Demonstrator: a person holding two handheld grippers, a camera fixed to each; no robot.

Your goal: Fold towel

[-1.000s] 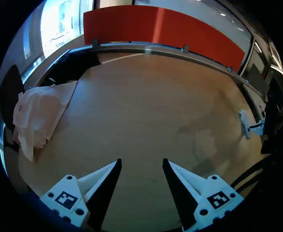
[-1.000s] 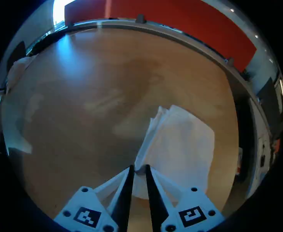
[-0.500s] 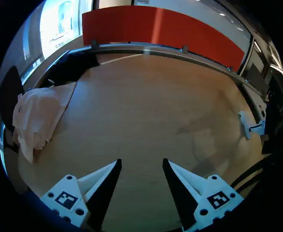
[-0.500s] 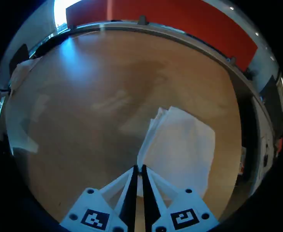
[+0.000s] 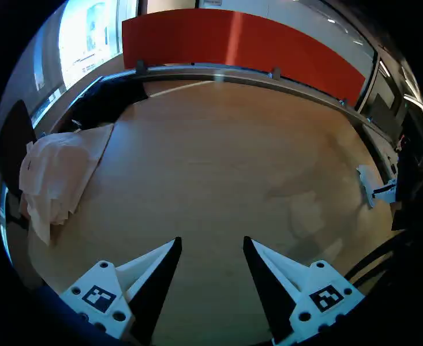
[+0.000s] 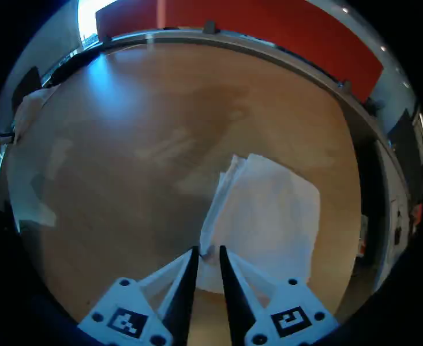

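Left gripper view: pile of crumpled towels [image 5: 52,173] at the wooden table's [image 5: 223,127] left edge. Left gripper [image 5: 211,239] is level and low over bare wood, jaws spread wide, holding nothing.
Right gripper view: right gripper [image 6: 208,249] points down at the folded white towel's [image 6: 269,219] near-left corner. Jaws are narrowly apart with the corner between them; can't tell if it's pinched.
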